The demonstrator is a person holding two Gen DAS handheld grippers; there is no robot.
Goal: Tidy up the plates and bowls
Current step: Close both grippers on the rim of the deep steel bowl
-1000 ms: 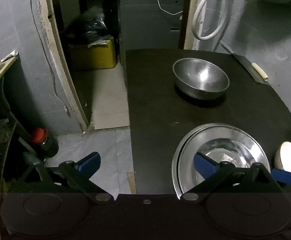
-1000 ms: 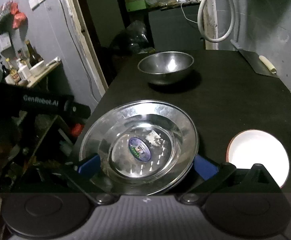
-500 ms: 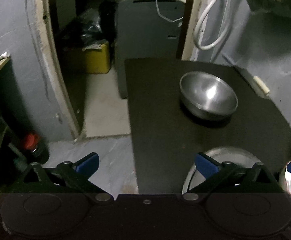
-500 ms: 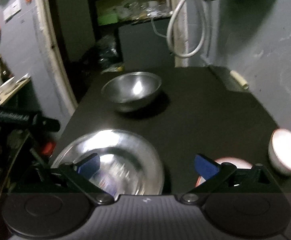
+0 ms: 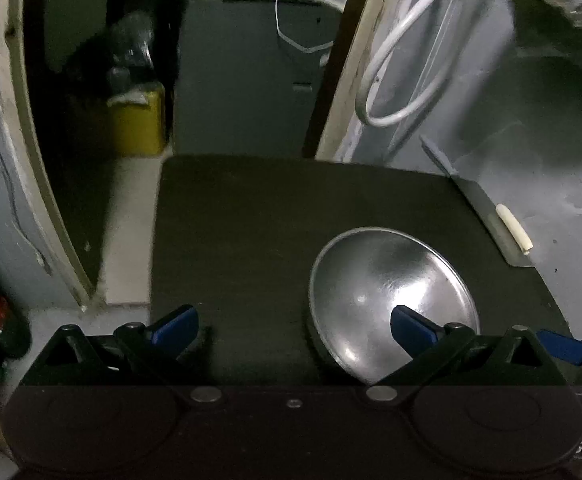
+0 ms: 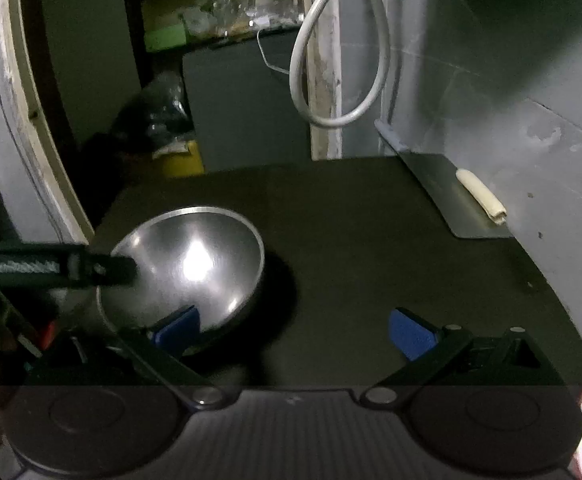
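We see the left gripper (image 5: 293,326) and right gripper (image 6: 293,328) with jaws spread wide, grasping nothing (blue pads apart). The round shiny steel bowl (image 5: 391,300) sits on the black bench (image 5: 251,220), beneath them.

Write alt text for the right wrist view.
The open right gripper hovers over a dark table, its left finger beside a steel bowl. The left gripper reaches in from the left; a cleaver leans against the wall.

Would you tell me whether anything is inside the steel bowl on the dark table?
The steel bowl looks empty, only light reflections showing. Its near inner wall is covered by the right gripper's finger and the left gripper.
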